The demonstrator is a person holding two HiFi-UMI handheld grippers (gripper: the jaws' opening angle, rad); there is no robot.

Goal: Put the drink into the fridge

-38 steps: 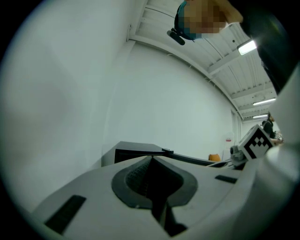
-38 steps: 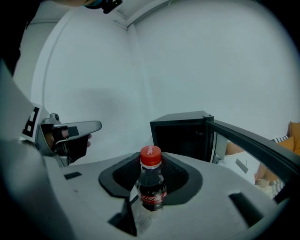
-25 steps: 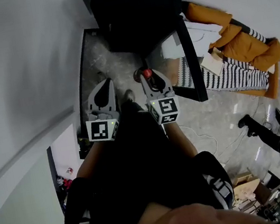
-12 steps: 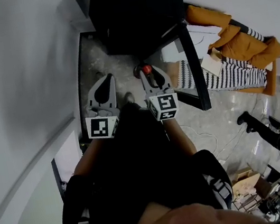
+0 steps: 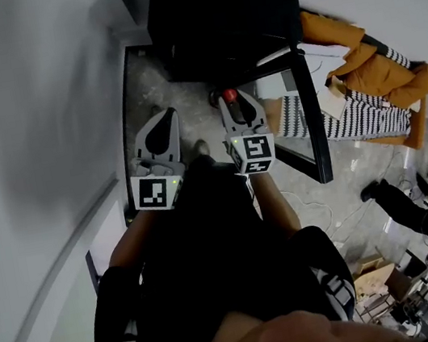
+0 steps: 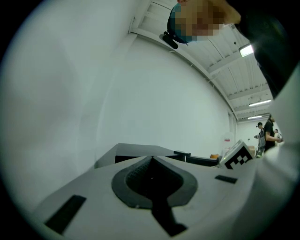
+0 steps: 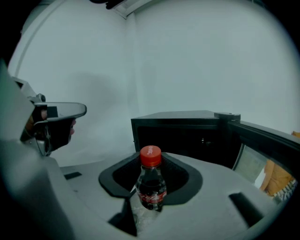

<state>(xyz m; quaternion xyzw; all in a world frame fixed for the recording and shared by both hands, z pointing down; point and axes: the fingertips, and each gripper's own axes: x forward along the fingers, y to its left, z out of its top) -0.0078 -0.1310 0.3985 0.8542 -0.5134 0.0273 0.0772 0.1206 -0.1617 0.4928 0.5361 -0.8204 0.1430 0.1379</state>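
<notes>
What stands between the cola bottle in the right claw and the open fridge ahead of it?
Nothing. In the right gripper view the stretch from the bottle to the fridge is bare, and the fridge's door stands off to the right.

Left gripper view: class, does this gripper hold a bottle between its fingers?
No, the left gripper is shut on nothing, with only the black fridge beyond it.

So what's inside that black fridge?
The fridge stands with its door open, but inside shows only darkness; no shelves or items can be made out. The right gripper and its bottle cover the lower part.
</notes>
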